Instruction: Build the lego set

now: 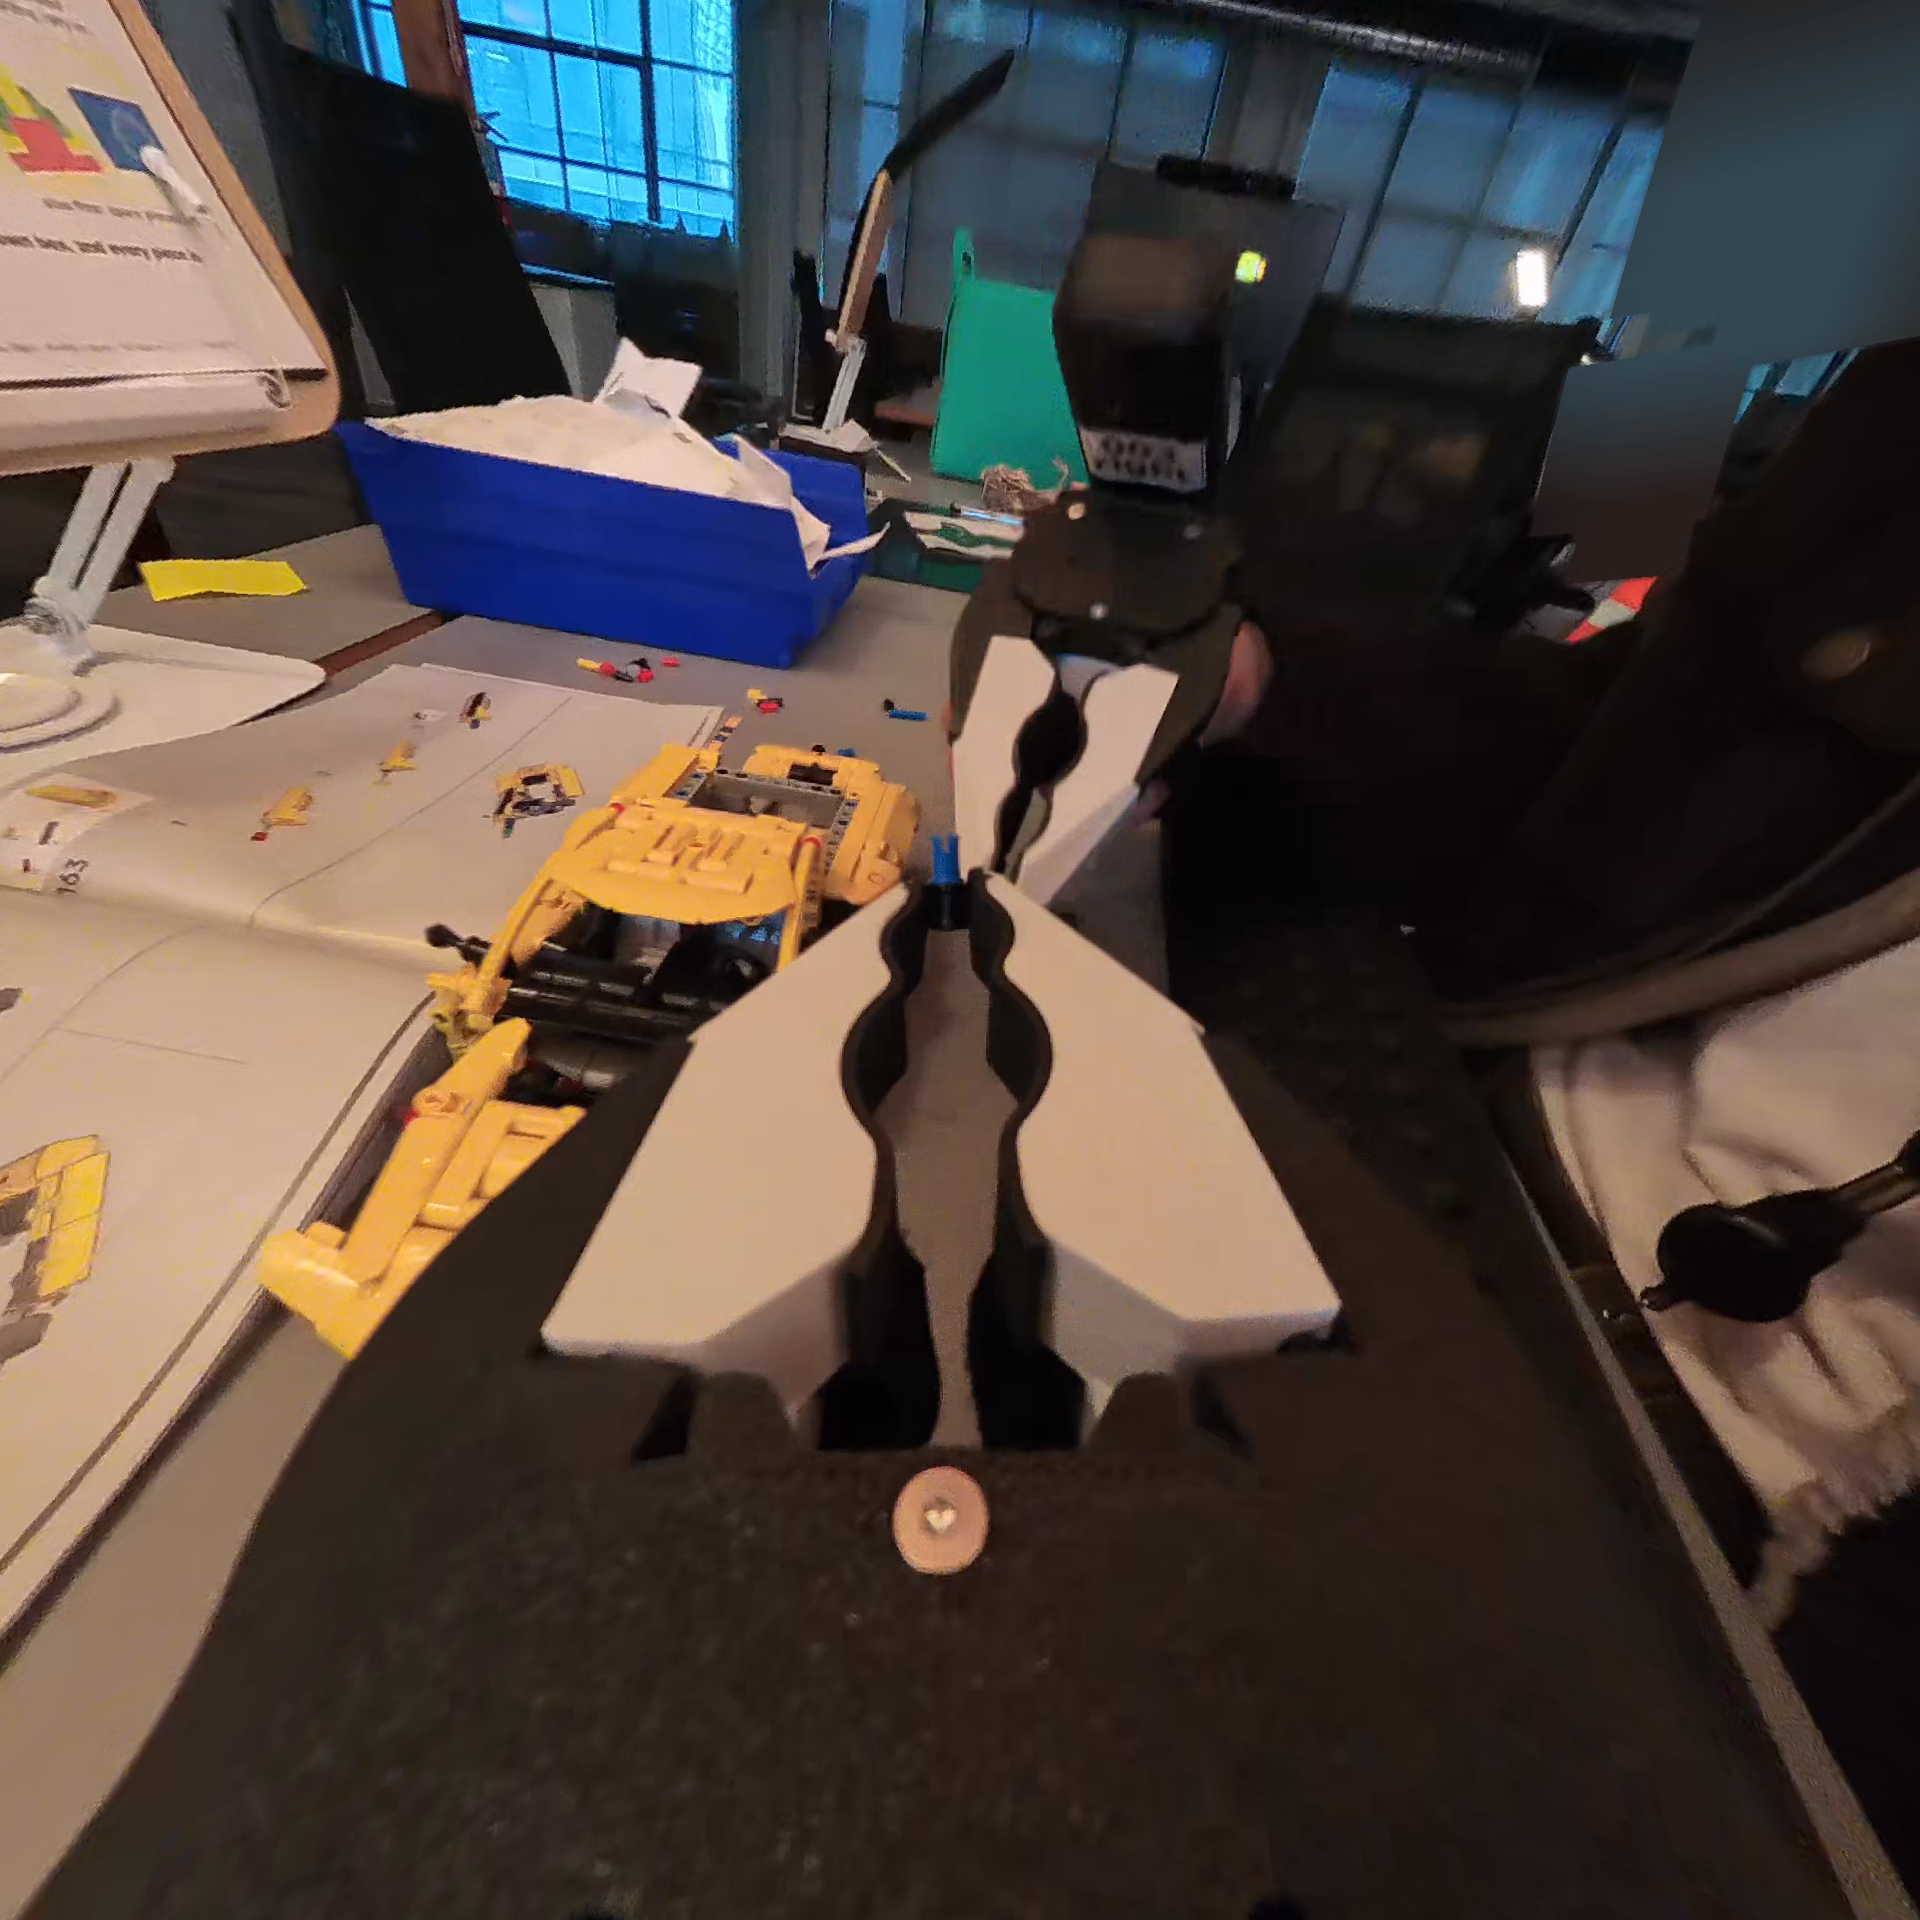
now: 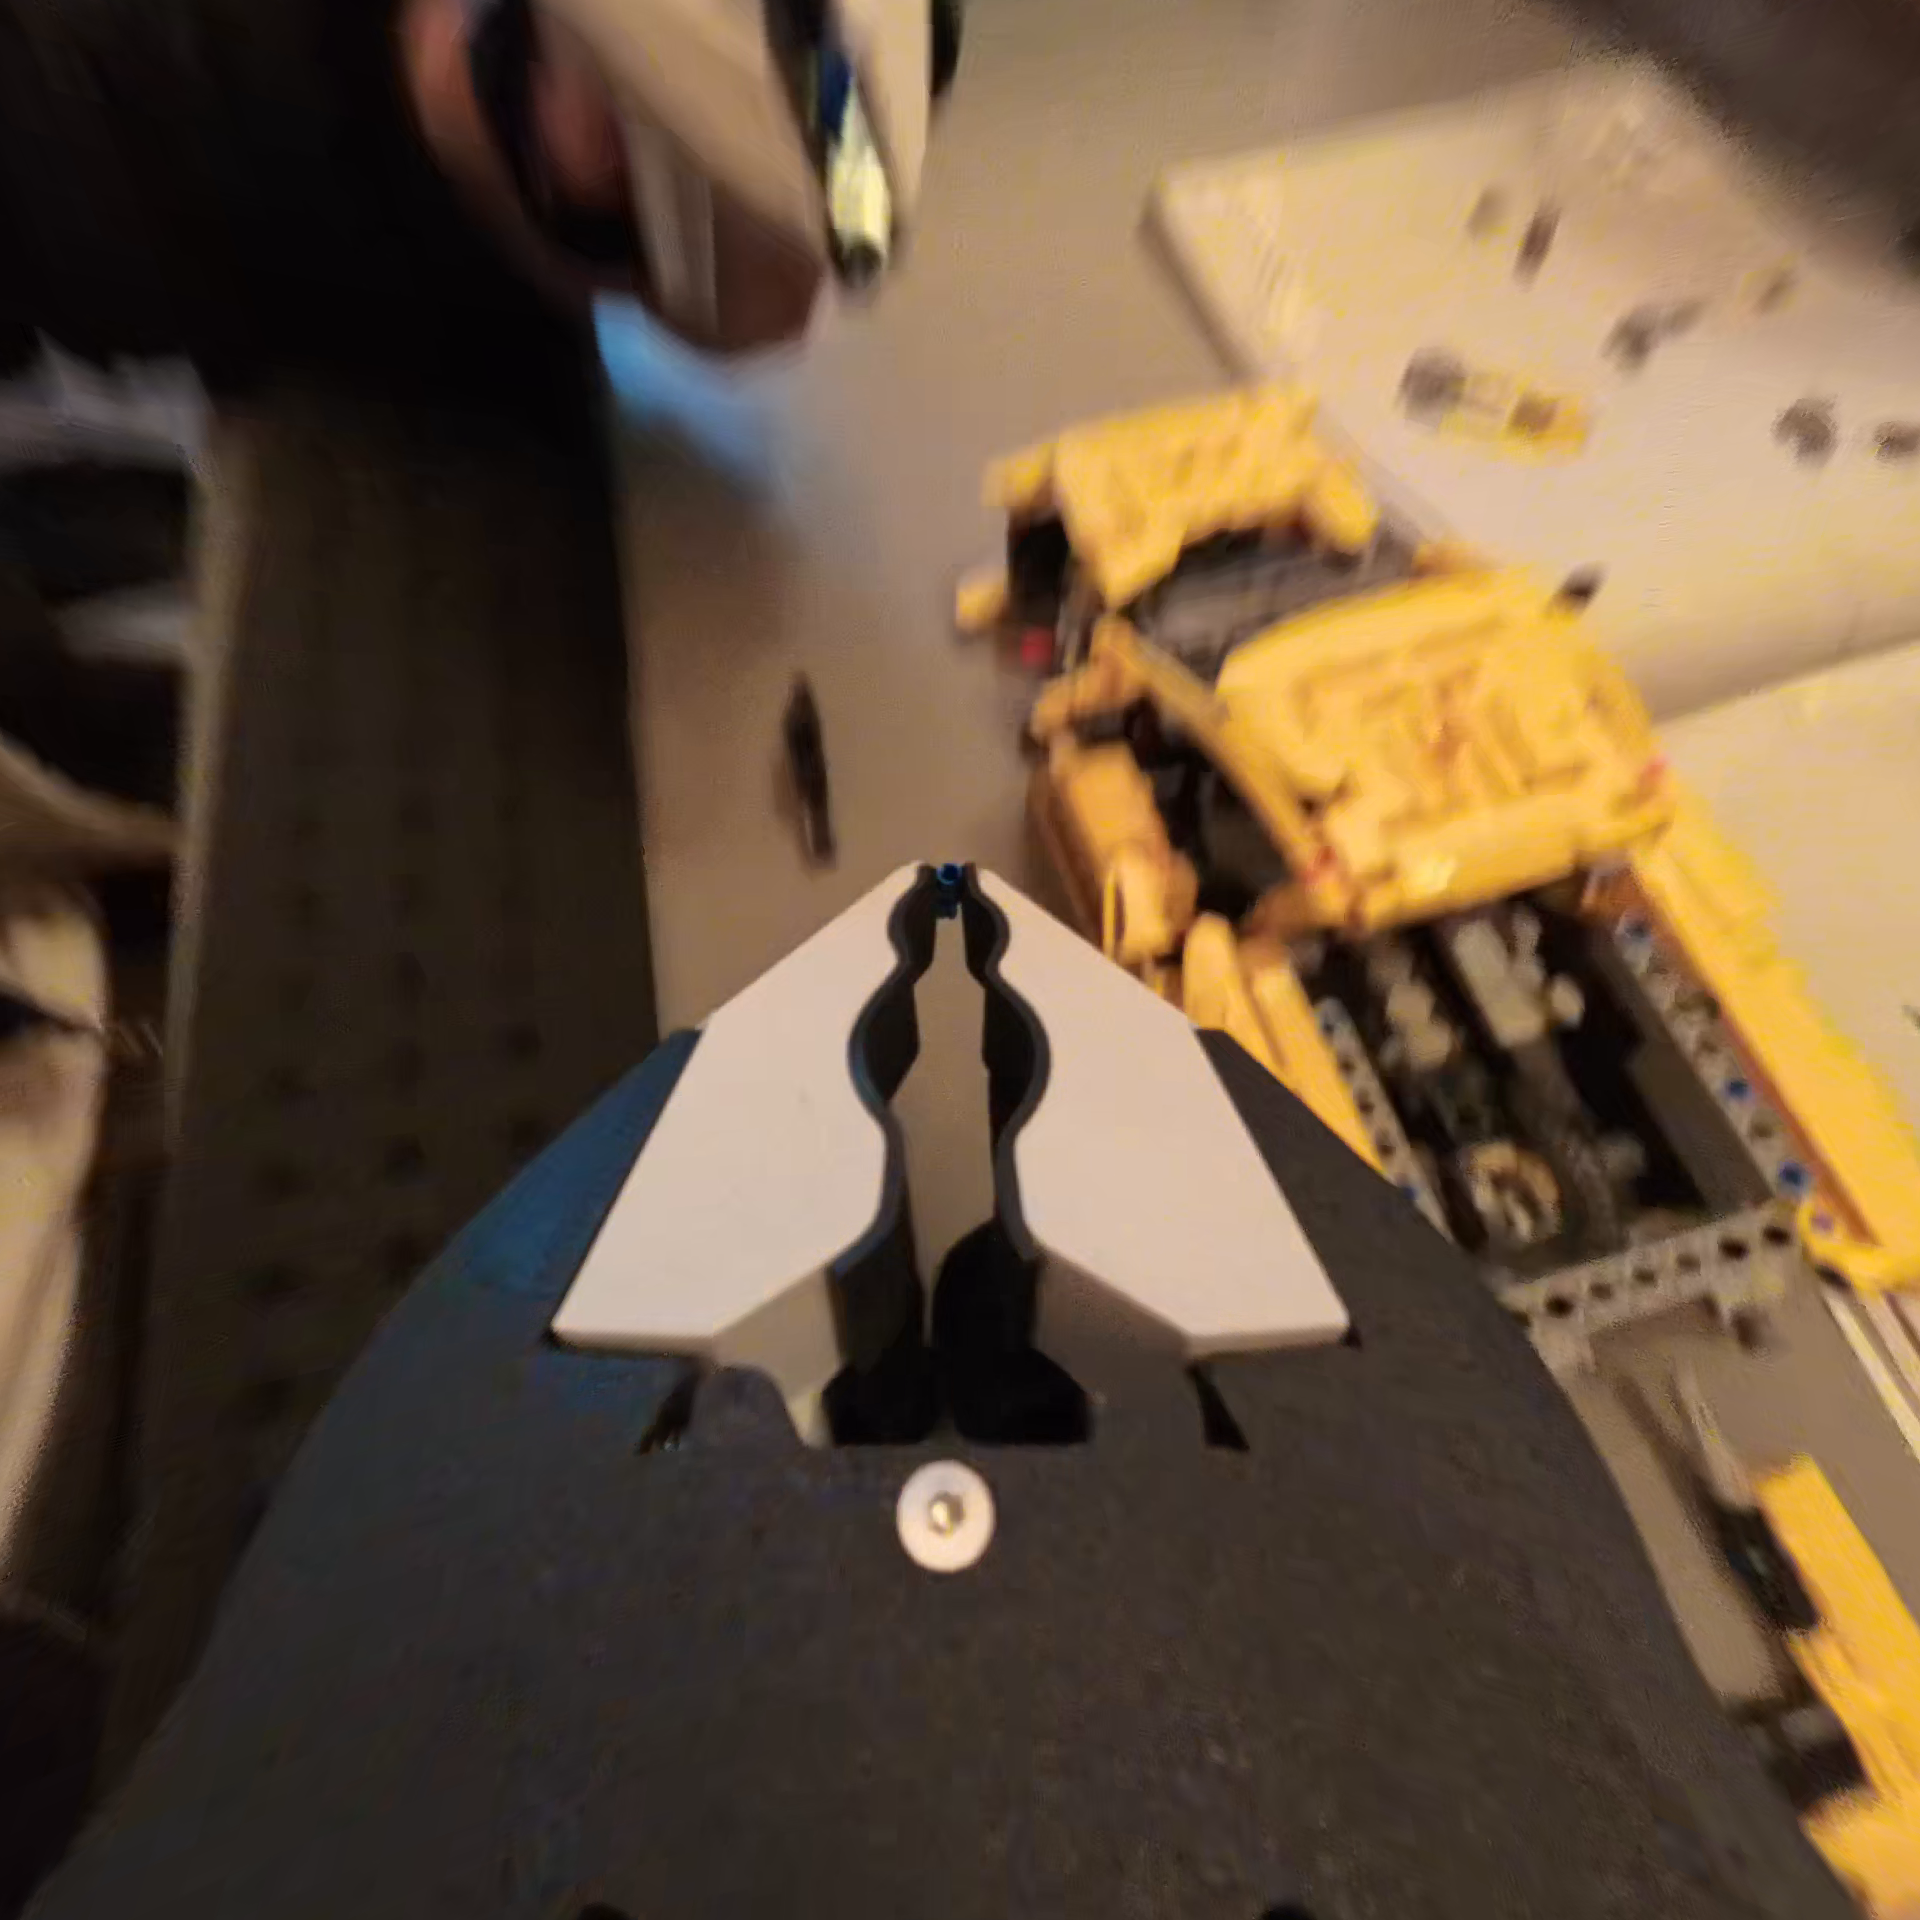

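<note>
The yellow lego car (image 1: 675, 883) lies on the grey table, left of both grippers; it shows blurred in the right wrist view (image 2: 1403, 831) with its open chassis toward me. My left gripper (image 1: 943, 896) is shut on a small blue pin (image 1: 943, 860) with a black end, held just right of the car. My right gripper (image 1: 1006, 868) comes down from behind, its tips close beside that pin. In its own view my right gripper (image 2: 943, 891) is shut on a small blue piece (image 2: 943, 883). The left gripper (image 2: 862, 187) shows blurred at the top.
An open instruction booklet (image 1: 312, 831) lies left of the car. A blue bin (image 1: 623, 561) of crumpled paper stands behind, with loose small pieces (image 1: 644, 670) in front of it. A dark piece (image 2: 808, 769) lies on the table. The table edge (image 1: 1662, 1507) runs along the right. Across from one pair of fingers to the other is roughly 10 centimetres.
</note>
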The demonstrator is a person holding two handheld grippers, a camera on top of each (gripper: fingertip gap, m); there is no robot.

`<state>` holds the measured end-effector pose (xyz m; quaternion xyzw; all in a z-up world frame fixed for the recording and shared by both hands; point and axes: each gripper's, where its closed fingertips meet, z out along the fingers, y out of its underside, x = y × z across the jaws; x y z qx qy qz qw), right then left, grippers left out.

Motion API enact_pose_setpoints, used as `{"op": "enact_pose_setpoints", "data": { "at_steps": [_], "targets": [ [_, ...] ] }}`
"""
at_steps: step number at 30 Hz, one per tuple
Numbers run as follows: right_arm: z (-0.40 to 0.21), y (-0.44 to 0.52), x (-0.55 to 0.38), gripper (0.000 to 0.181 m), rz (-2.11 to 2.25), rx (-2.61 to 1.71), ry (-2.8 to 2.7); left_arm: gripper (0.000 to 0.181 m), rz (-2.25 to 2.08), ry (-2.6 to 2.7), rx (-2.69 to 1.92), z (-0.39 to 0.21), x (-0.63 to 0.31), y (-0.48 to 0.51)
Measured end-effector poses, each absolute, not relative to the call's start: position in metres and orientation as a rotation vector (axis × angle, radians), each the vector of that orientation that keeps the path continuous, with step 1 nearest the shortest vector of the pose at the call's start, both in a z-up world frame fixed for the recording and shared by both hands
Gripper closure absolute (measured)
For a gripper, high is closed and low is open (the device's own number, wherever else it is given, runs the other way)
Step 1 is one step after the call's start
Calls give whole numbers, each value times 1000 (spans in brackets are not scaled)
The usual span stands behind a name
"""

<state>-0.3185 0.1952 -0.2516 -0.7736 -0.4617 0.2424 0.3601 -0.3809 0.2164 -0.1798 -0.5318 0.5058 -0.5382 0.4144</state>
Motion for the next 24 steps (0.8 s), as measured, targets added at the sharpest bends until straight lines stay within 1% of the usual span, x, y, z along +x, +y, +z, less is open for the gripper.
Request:
{"op": "enact_pose_setpoints", "data": {
  "at_steps": [2,8,19,22,24],
  "targets": [
    [-277,182,-300,177,542,-2061,-1289,174,-1363,1297,-1335,-184,-376,209],
    [-295,167,-289,176,523,-2093,-1338,174,-1369,1337,-1353,-193,-373,204],
    [-298,165,-280,177,457,-2111,-1364,174,-1361,1362,-1359,-197,-372,201],
    [-282,162,-293,176,580,-2022,-1313,174,-1375,1358,-1362,-197,-372,201],
    [-281,163,-302,176,639,-1949,-1294,174,-1378,1365,-1365,-198,-371,200]
  ]
}}
